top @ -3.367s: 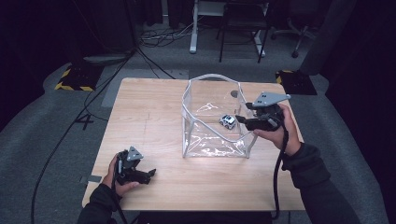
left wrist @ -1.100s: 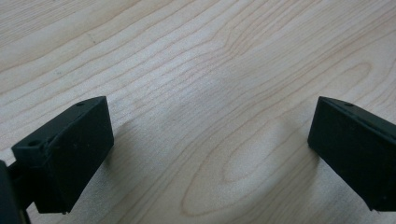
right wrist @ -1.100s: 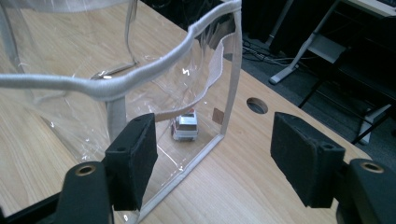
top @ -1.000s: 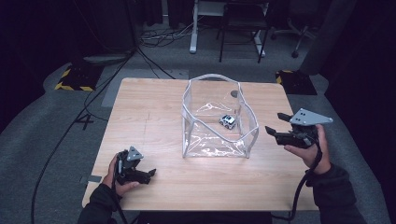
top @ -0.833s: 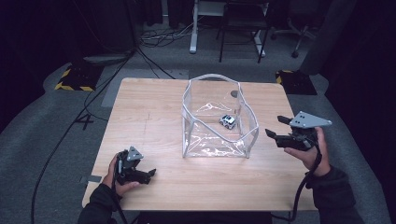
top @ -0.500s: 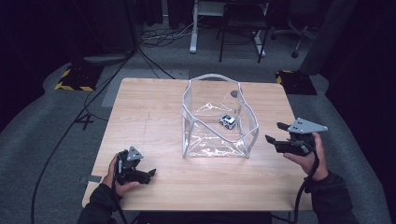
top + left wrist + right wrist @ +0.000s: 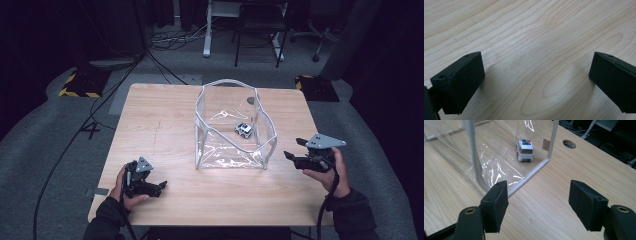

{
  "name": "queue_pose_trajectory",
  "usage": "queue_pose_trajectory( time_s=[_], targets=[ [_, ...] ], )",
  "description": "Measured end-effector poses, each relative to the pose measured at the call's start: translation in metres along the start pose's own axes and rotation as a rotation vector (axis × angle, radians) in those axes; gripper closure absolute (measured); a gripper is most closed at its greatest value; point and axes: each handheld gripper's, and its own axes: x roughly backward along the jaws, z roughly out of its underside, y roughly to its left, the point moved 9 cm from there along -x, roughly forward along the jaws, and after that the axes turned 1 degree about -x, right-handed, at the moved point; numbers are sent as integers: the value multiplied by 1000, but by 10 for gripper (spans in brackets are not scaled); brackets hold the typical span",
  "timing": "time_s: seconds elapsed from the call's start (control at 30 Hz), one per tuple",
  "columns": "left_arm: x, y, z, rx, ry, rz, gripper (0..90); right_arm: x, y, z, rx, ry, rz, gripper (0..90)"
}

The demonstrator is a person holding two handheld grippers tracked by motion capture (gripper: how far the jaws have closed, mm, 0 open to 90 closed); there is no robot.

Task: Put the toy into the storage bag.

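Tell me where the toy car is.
The toy car sits inside the clear bag, on its floor near the right wall in the high view. In the right gripper view it stands behind the bag's wall, ahead of the open right hand-held gripper.

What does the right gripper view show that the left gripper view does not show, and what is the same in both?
The right gripper view has the small white toy police car standing inside the clear plastic open-top bag with white edges, and a round hole in the tabletop beyond it. The left gripper view adds nothing of its own: bare wood between its jaws. Both share the light wooden table and a hand-held gripper seen along its black jaws, left hand-held gripper and right hand-held gripper, each open and holding nothing.
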Motion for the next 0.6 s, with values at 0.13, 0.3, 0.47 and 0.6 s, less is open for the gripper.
queue_pose_trajectory(
  time_s=[0.13,0.3,0.47,0.6],
  targets=[
    [0,0,0,0,0,0,4,-2,1,6,-10,7,-2,325],
    [0,0,0,0,0,1,4,-3,1,14,-4,19,3,321],
    [0,0,0,0,0,-1,4,-3,2,23,-19,27,-2,318],
    [0,0,0,0,0,0,4,-6,2,31,-29,40,-3,318]
  ],
)
